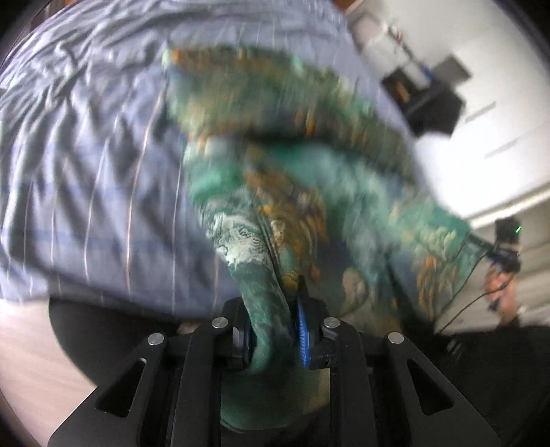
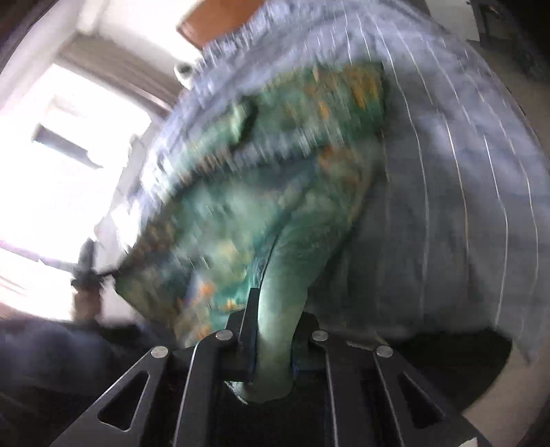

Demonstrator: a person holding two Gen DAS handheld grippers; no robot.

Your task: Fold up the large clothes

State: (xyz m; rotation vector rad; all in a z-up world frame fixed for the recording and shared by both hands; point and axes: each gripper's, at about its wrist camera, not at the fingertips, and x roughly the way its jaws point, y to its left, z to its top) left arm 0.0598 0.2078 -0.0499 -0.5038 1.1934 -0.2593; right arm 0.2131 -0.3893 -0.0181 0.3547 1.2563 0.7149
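A large green garment [image 1: 292, 165] with orange and pale print hangs stretched over the bed, blurred by motion. My left gripper [image 1: 271, 330] is shut on a bunched corner of it; cloth fills the gap between the blue pads. My right gripper [image 2: 273, 347] is shut on another bunched corner of the same garment [image 2: 261, 192]. In the left wrist view the other gripper [image 1: 503, 254] shows far right at the cloth's edge. In the right wrist view the other gripper [image 2: 87, 271] shows far left, holding the cloth's opposite corner.
A bed with a blue-grey striped cover [image 1: 86, 154] lies under the garment; it also shows in the right wrist view [image 2: 464, 206]. A dark desk [image 1: 429, 99] stands by a white wall. A bright window [image 2: 58, 165] and a wooden headboard [image 2: 220, 20] are beyond the bed.
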